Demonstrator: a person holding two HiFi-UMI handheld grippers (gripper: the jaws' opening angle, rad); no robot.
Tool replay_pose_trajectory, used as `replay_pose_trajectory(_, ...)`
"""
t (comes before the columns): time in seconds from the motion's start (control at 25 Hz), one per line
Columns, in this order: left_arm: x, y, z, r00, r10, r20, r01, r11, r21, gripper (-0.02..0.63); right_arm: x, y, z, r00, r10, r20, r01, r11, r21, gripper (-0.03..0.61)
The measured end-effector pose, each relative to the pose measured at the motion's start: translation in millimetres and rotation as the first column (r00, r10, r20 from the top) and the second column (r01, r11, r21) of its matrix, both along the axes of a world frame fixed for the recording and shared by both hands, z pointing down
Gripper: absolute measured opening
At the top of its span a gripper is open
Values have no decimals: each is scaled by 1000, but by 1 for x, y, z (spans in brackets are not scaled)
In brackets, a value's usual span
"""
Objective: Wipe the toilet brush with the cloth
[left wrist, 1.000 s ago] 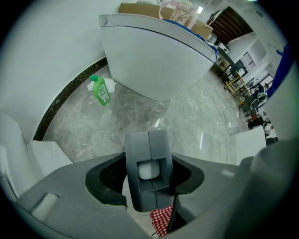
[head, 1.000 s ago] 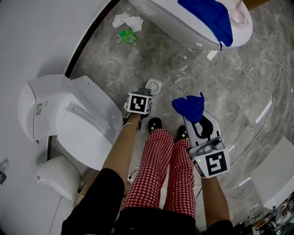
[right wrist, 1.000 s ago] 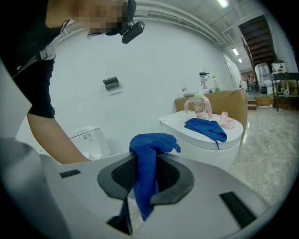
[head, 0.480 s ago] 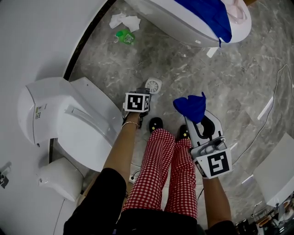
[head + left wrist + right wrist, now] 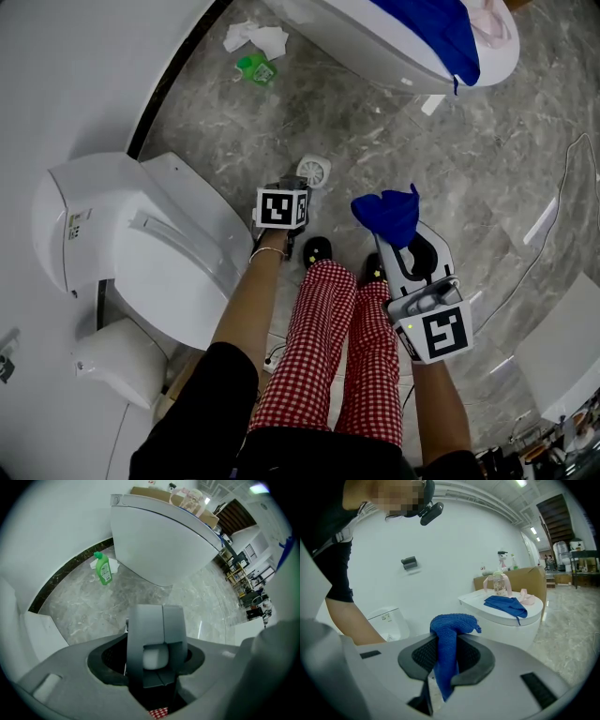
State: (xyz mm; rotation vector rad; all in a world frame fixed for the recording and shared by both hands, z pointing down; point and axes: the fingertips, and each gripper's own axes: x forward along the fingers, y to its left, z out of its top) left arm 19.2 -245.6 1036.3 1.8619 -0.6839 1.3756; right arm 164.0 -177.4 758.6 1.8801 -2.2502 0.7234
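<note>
Head view, looking steeply down: a person in red checked trousers stands on a grey marble floor (image 5: 375, 141) beside a white toilet (image 5: 141, 234). The left gripper (image 5: 286, 199) points away over the floor near the toilet's front; whatever it carries is hidden beneath it. The right gripper (image 5: 405, 246) sits just to the right and level with it, with a blue cloth (image 5: 387, 216) bunched at its tip. The two are near each other but apart, probably so cloth and brush can be brought together. A green bottle (image 5: 255, 69) lies further off by the wall.

Left gripper view: the two grey jaws are pressed together. A small white rounded piece sits clamped in the notch between them, most likely the handle of the toilet brush (image 5: 155, 659) seen end-on. Its bristle end shows in no view. Gripping the handle would leave the rest free for wiping.

Right gripper view: the jaws are closed narrowly on the cloth. A fold stands above the tips and a tail hangs below, giving a padded front to wipe with. A second blue cloth (image 5: 505, 604) lies on a white fixture behind.
</note>
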Motion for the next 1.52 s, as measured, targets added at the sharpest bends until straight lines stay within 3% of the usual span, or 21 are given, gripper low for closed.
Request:
replay_pose_trajectory(0.56, -9, 2, -7, 993, 94, 64, -97, 995, 38, 183, -4, 2, -3, 1000, 0, 13, 0, 1000, -13, 77)
replay_pose_trajectory(1.24, -22, 12, -58, 996, 62, 59, -68, 993, 97, 176, -10, 13, -36, 999, -40, 4, 40, 999, 28, 78)
replay_pose_trajectory(1.52, -31, 23, -87, 999, 25, 20, -27, 990, 137, 176, -15, 23, -55, 998, -66, -6, 66, 997, 47, 78)
